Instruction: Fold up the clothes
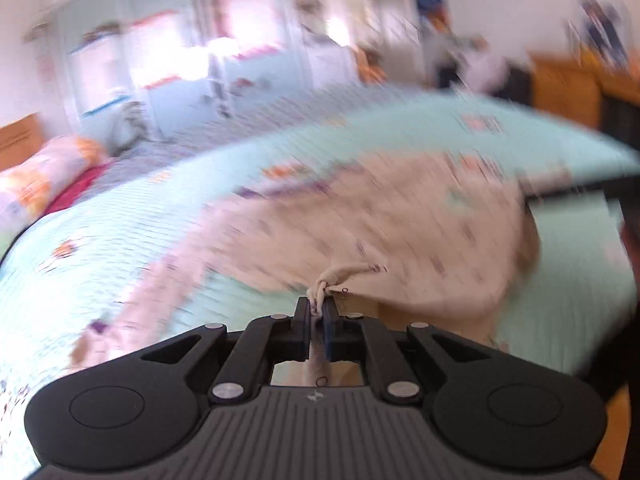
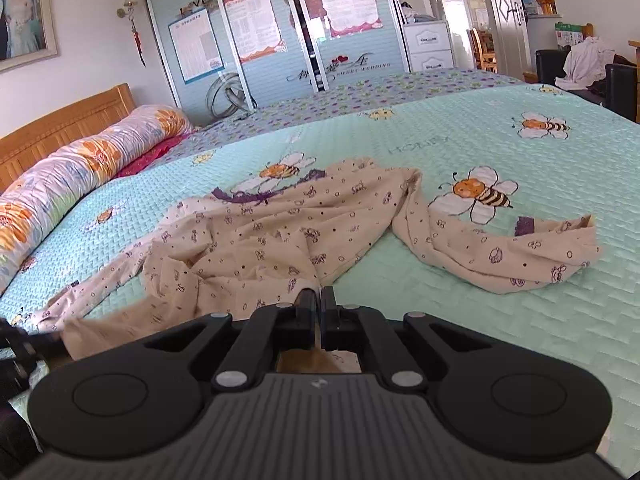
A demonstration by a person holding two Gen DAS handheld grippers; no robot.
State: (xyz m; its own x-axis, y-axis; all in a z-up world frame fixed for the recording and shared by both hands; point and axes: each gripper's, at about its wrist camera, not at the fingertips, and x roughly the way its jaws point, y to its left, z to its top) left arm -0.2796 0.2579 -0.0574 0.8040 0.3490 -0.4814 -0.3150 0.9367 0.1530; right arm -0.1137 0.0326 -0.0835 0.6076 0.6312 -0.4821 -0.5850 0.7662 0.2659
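A beige printed garment (image 2: 280, 236) with purple trim lies crumpled on the mint bee-pattern bedspread (image 2: 500, 312), one sleeve trailing right. My right gripper (image 2: 319, 300) is shut on the garment's near edge. In the blurred left wrist view my left gripper (image 1: 318, 308) is shut on a bunched edge of the same garment (image 1: 380, 232), which is lifted and stretched. The other gripper shows as a dark shape at the right edge (image 1: 616, 196) and at the lower left of the right wrist view (image 2: 16, 344).
A long floral bolster pillow (image 2: 80, 176) lies by the wooden headboard (image 2: 68, 124) at left. Sliding wardrobe doors (image 2: 280, 32) stand behind the bed. A dark chair with white clothes (image 2: 584, 64) is at far right.
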